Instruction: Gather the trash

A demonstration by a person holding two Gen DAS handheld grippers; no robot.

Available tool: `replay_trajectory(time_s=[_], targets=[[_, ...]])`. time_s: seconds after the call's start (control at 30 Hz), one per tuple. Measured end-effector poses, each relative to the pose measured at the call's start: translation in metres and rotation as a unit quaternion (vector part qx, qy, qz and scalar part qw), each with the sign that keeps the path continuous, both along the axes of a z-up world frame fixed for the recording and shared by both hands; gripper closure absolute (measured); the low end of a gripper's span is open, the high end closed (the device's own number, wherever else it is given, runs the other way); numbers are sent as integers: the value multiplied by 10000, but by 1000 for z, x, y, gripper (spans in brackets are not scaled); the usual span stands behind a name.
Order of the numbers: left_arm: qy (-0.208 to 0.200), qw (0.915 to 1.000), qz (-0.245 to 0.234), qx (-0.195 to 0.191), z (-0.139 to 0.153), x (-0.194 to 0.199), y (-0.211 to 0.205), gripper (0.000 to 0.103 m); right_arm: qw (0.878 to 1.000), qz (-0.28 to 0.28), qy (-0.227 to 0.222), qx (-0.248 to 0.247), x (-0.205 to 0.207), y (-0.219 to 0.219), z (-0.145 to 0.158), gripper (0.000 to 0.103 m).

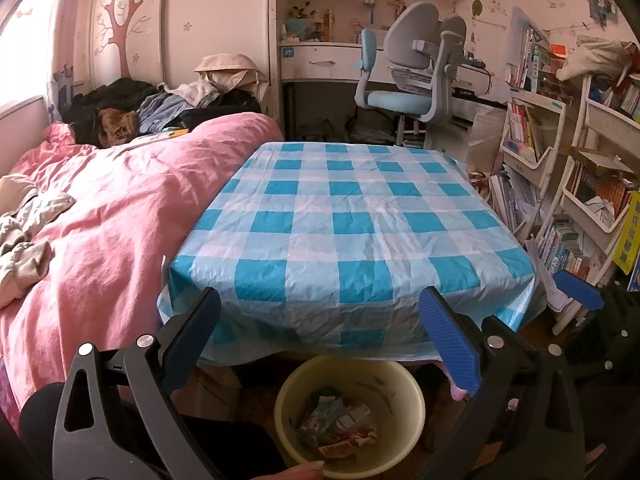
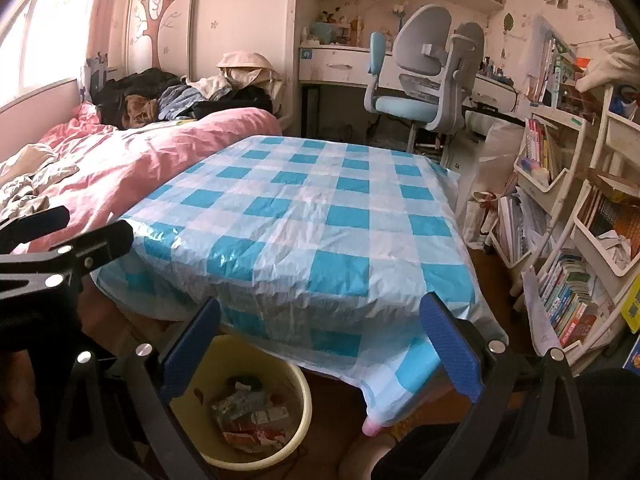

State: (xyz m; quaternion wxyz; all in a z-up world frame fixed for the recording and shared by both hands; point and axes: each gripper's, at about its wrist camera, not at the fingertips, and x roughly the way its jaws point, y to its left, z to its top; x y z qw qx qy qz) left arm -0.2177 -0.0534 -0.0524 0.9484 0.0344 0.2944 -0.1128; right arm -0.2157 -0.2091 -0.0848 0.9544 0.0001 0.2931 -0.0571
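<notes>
Bedroom clutter frames the scene: a pink-quilted bed [image 1: 120, 208] off to the left of both grippers, a desk chair [image 1: 408, 68] far ahead, bookshelves [image 1: 560, 184] to the right, and a table under a blue checked cloth [image 1: 344, 216] directly in front, its top bare. What the task concerns sits lower: a pale yellow bucket [image 1: 408, 396] on the floor below the table's near edge, with crumpled wrappers [image 1: 340, 428] lying in its bottom. It lies straight beneath and just ahead of the left gripper [image 1: 320, 332], framed between its fingers; from the right gripper [image 2: 320, 336] it falls below and to the left, under the left finger. The left one therefore looks better placed over it. Both grippers hang with jaws spread wide, holding and touching nothing. No loose trash shows on the cloth, so the collecting appears largely finished.
</notes>
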Motion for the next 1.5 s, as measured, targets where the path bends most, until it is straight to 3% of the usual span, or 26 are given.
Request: replay_trajectory(time_s=[1.27, 1.5], targets=[[61, 10000, 9, 51, -5, 3, -6, 7, 10000, 5, 19, 82, 5, 1, -4, 8], [361, 9992, -112, -161, -11, 13, -6, 7, 9998, 31, 72, 184, 9, 0, -5, 8]])
